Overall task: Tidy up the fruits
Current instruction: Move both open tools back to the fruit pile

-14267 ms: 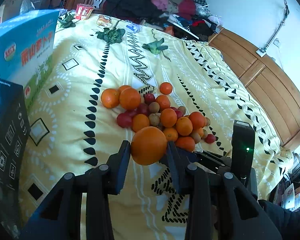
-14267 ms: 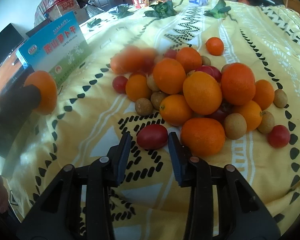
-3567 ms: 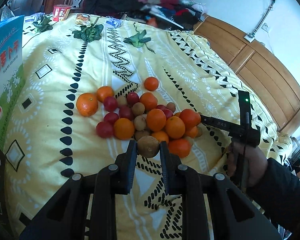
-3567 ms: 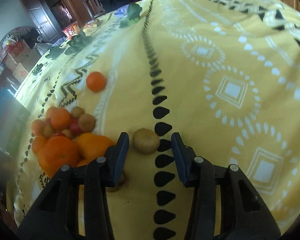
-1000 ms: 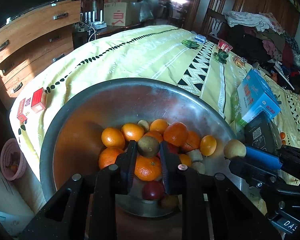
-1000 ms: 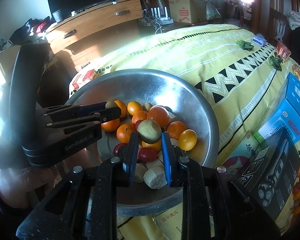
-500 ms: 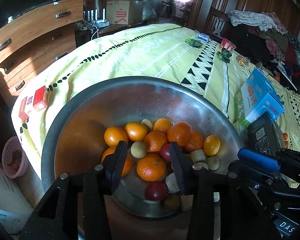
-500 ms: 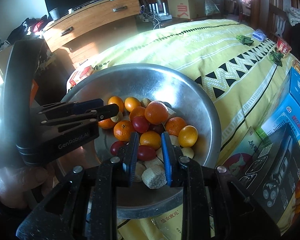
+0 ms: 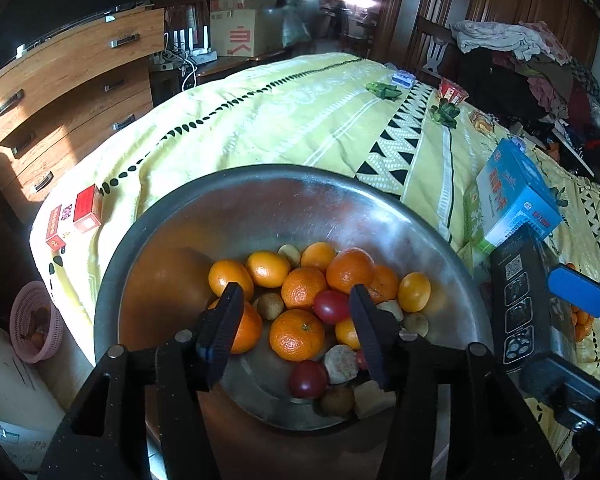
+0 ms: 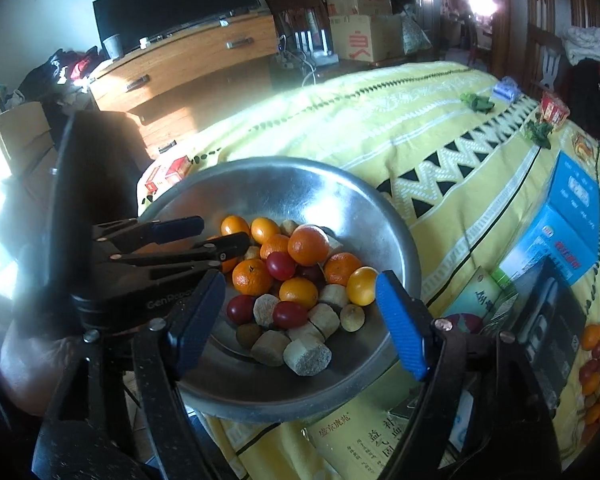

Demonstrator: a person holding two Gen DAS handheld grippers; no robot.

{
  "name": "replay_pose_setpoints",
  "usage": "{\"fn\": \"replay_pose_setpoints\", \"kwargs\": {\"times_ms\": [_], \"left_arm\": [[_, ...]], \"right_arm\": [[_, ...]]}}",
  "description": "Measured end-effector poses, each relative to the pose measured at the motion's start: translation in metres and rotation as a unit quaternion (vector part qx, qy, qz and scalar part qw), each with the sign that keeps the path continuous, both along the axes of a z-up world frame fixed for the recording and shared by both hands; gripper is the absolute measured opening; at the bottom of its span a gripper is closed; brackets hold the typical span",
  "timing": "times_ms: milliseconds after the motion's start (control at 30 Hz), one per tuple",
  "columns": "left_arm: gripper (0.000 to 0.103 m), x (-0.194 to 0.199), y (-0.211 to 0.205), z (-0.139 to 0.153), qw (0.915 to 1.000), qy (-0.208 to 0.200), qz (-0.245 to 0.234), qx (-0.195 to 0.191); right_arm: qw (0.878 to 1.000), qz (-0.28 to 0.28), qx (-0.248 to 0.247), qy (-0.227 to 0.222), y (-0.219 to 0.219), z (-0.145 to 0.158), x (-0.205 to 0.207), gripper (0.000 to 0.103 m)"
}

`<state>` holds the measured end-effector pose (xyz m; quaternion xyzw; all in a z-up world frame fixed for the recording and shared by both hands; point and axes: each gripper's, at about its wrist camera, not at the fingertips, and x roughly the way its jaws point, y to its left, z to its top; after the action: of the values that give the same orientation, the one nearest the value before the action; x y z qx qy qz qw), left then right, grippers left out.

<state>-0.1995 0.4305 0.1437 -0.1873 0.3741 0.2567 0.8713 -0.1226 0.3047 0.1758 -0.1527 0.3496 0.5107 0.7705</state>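
Note:
A steel bowl (image 9: 260, 172) (image 10: 280, 162) on the yellow bedspread holds oranges (image 9: 298, 334) (image 10: 308, 246), small red fruits (image 10: 281, 266), brown round fruits (image 9: 270, 306) and pale chunks (image 10: 308, 356). My left gripper (image 9: 294, 296) hovers over the pile with its jaws opening and nothing pinched between them; the fruit lies loose below. In the right wrist view it reaches in from the left (image 10: 220, 236). My right gripper (image 10: 300, 284) hangs above the bowl's near side, jaws opening wide and empty. One of its blue pads (image 9: 580, 290) shows at the right edge.
A blue box (image 9: 516, 196) and a black box (image 9: 520, 304) stand right of the bowl. More fruit (image 10: 596, 368) lies on the bed beyond them. Red packets (image 9: 76, 216) sit at the bed's left edge, a pink basket (image 9: 36, 328) below, a wooden dresser (image 9: 60, 80) behind.
Both grippers let go of the brown fruits they held, which now lie in the bowl. The left jaws widened further; the right jaws sprang apart and the right gripper lifted slightly.

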Motion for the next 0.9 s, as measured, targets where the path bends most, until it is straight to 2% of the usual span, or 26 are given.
{"fn": "replay_pose_setpoints", "kwargs": {"times_ms": [100,167,267,300,333,400,467,500,533,667,733,800,867,900], "left_arm": [[0.056,-0.009,-0.011,0.025,0.999,-0.038,-0.004,0.024],[0.056,-0.013,-0.027,0.049,0.9955,-0.073,-0.018,0.058],[0.058,-0.009,-0.059,0.081,0.9876,-0.112,-0.054,0.096],[0.064,-0.005,-0.074,0.092,0.984,-0.125,-0.072,0.105],[0.075,0.001,-0.095,0.105,0.9789,-0.139,-0.095,0.115],[0.092,0.01,-0.13,0.123,0.9691,-0.165,-0.134,0.125],[0.096,0.021,-0.18,0.138,0.9501,-0.2,-0.202,0.129],[0.096,0.027,-0.198,0.142,0.9432,-0.206,-0.228,0.126],[0.096,0.037,-0.223,0.144,0.9327,-0.213,-0.267,0.116],[0.095,0.09,-0.305,0.125,0.9052,-0.193,-0.376,0.04],[0.085,0.122,-0.332,0.101,0.8967,-0.173,-0.407,-0.013],[0.081,0.152,-0.354,0.073,0.8977,-0.139,-0.416,-0.04],[0.067,0.191,-0.365,0.033,0.9002,-0.101,-0.418,-0.069],[0.057,0.208,-0.367,0.012,0.9048,-0.075,-0.413,-0.073]], "right_arm": [[0.998,-0.011,0.037,-0.051,-0.038,0.02,-0.018,0.078],[0.995,-0.03,0.05,-0.085,-0.073,0.027,-0.033,0.079],[0.991,-0.069,0.051,-0.104,-0.124,0.023,-0.042,0.079],[0.99,-0.083,0.048,-0.102,-0.138,0.019,-0.042,0.079],[0.99,-0.1,0.042,-0.094,-0.157,0.012,-0.041,0.08],[0.987,-0.135,0.026,-0.079,-0.191,0.0,-0.036,0.08],[0.984,-0.167,0.015,-0.065,-0.221,-0.01,-0.03,0.08],[0.98,-0.19,0.009,-0.056,-0.241,-0.017,-0.025,0.079],[0.978,-0.204,0.006,-0.05,-0.252,-0.02,-0.023,0.079],[0.964,-0.266,0.006,-0.025,-0.308,-0.031,-0.013,0.079],[0.957,-0.291,0.009,-0.016,-0.333,-0.036,-0.009,0.079],[0.951,-0.309,0.013,-0.005,-0.354,-0.042,-0.006,0.079],[0.945,-0.325,0.016,0.009,-0.372,-0.049,-0.001,0.079],[0.943,-0.331,0.017,0.014,-0.379,-0.054,0.0,0.079]]}}
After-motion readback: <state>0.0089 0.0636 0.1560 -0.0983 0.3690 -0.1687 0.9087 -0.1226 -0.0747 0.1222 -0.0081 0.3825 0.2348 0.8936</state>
